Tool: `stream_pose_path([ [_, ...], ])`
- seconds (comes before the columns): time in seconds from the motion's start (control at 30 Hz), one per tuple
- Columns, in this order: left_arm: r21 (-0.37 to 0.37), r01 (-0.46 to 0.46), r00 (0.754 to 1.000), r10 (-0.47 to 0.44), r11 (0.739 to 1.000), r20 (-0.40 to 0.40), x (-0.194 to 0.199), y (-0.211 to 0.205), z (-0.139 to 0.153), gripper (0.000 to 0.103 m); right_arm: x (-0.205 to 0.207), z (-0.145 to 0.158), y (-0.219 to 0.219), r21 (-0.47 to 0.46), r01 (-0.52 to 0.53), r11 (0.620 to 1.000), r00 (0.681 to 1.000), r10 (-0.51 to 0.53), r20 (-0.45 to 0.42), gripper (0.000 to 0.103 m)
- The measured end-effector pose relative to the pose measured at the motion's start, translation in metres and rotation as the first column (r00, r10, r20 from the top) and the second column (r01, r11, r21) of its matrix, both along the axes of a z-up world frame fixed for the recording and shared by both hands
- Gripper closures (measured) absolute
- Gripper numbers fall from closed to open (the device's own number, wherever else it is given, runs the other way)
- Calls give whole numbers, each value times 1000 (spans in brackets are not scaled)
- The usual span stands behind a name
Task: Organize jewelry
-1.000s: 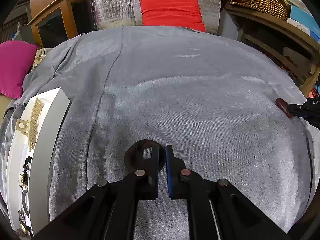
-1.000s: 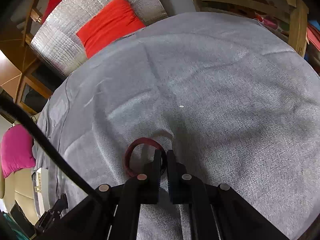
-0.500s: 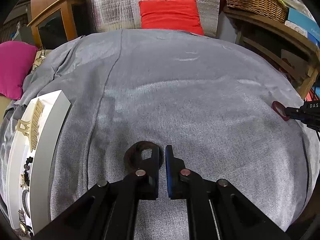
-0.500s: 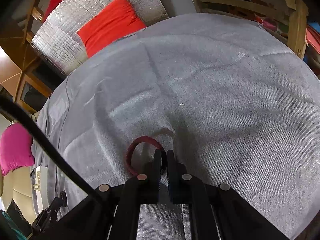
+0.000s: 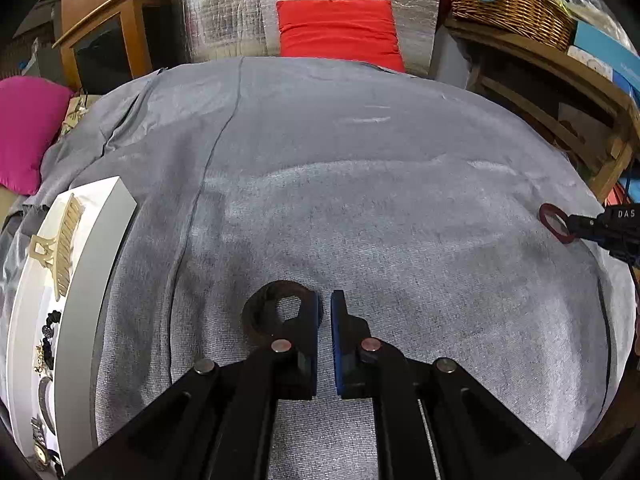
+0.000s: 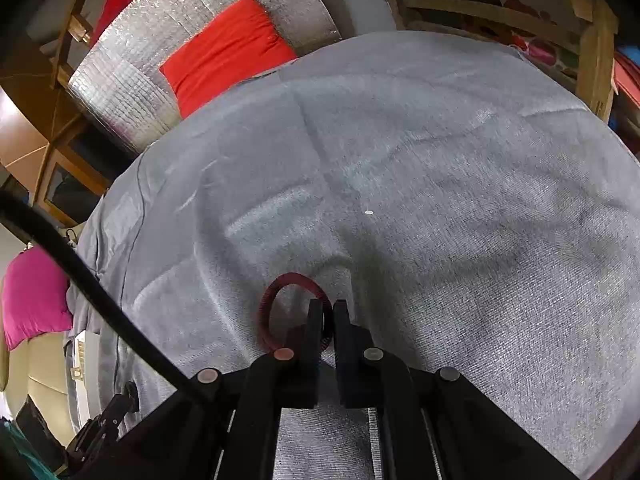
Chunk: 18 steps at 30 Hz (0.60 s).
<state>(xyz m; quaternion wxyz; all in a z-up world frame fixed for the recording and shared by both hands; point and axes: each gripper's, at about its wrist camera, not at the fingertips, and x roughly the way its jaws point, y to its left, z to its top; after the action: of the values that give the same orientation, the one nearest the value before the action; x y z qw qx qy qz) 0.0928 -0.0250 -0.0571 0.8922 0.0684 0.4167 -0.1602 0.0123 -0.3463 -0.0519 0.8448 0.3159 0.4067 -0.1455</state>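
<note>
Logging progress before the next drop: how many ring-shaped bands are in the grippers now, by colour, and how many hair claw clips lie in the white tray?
Dark brown band, in the left gripper: 1
Dark red band, in the right gripper: 1
Beige claw clip, in the white tray: 1
Total: 3

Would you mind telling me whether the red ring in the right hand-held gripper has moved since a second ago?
No; the red ring sits equally far from the white speck.

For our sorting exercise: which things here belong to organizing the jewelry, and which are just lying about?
Belong:
dark ring in left gripper
red ring in right gripper
white tray
gold hair clip

Lying about:
red cushion
pink cushion
wicker basket
</note>
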Motion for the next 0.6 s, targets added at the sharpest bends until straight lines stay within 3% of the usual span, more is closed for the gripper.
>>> stream_pose_path([
  [0.3, -102, 5, 998, -11, 995, -54, 7, 19, 2, 96, 2, -7, -3, 12, 0, 1000, 1000, 0, -26, 94],
  [0.33, -114, 5, 998, -11, 993, -58, 7, 22, 3, 93, 2, -8, -4, 19, 2, 1000, 999, -1, -32, 94],
  [0.4, -117, 4, 998, -11, 993, -62, 7, 26, 3, 70, 2, -11, -6, 42, 10, 999, 999, -8, -44, 92],
  [0.43, -116, 1, 998, -9, 993, -60, 6, 27, 4, 52, 3, -12, -7, 59, 9, 998, 999, -6, -47, 89],
  [0.47, -119, 2, 999, -8, 993, -52, 5, 29, 5, 45, 3, -13, -8, 77, 9, 997, 999, -5, -46, 79],
  [0.6, -104, 26, 999, -30, 994, -44, 2, 30, 5, 44, 2, -10, -7, 90, -12, 996, 1000, 14, -25, 60],
])
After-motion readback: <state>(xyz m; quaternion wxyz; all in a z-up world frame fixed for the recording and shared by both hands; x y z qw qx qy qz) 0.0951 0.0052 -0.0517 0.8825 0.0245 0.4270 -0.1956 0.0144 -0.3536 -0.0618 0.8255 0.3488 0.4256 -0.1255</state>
